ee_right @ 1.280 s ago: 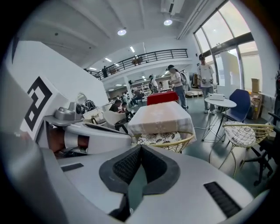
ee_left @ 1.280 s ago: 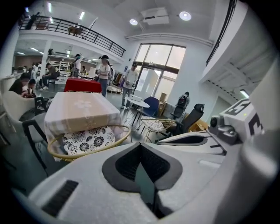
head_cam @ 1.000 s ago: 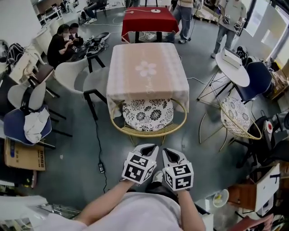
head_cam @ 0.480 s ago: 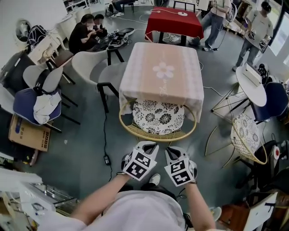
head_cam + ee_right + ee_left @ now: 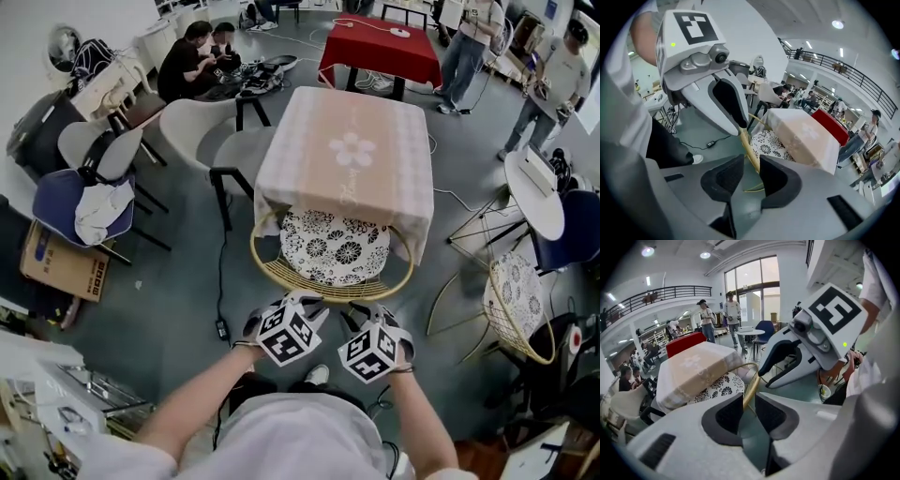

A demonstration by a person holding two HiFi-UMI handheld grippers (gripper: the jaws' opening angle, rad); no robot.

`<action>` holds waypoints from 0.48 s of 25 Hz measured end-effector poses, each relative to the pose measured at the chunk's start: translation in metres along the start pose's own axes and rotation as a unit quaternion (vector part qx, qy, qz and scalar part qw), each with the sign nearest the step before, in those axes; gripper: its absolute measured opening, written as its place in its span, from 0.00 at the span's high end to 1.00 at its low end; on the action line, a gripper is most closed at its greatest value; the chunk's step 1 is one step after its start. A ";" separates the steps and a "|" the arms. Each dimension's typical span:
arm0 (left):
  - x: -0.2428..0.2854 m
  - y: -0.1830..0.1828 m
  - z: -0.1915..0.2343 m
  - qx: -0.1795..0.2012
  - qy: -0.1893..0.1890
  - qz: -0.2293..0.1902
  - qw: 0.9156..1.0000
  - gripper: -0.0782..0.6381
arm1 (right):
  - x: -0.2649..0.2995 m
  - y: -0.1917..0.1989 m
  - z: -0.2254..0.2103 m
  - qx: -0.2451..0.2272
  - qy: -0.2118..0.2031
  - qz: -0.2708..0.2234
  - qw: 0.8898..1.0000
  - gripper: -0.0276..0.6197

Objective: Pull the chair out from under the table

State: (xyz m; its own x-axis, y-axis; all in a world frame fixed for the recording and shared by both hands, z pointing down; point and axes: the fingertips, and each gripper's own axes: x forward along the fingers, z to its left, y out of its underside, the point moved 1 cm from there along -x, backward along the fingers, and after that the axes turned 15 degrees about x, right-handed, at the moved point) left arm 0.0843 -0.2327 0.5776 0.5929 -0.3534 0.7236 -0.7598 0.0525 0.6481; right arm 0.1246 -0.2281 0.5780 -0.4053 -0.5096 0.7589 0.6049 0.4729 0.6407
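A gold wire chair (image 5: 330, 293) with a black-and-white floral cushion (image 5: 336, 246) is tucked under the table (image 5: 352, 150), which wears a pink cloth. My left gripper (image 5: 302, 302) and right gripper (image 5: 361, 314) sit side by side at the chair's near back rim. In the left gripper view the left gripper's (image 5: 749, 409) jaws are opening, with the gold rim (image 5: 751, 383) running between the pads. In the right gripper view the right gripper's (image 5: 751, 176) jaws are opening too, astride the same rim (image 5: 749, 145). Neither pair of pads presses on the wire.
A white chair (image 5: 202, 141) stands at the table's left and a blue chair with a cloth (image 5: 80, 202) further left. A second wire chair (image 5: 516, 300) and a round white table (image 5: 534, 183) are on the right. A cable with a power brick (image 5: 223, 328) lies on the floor. People stand behind.
Both grippers have sunk and moved forward to the chair's back rim. Their wrists have rolled, and the jaws, shut before, now stand apart around the rim.
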 end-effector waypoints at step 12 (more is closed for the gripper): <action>0.032 0.041 0.005 0.130 0.045 0.089 0.987 0.67 | 0.037 0.027 -0.014 -0.107 -0.011 0.062 0.992 0.73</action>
State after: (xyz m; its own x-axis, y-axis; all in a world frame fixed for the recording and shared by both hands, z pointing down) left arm 0.0711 -0.2464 0.6262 0.4563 -0.2757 0.8460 -0.8898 -0.1383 0.4349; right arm 0.1356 -0.2444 0.6217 -0.3321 -0.4399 0.8344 0.7814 0.3671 0.5046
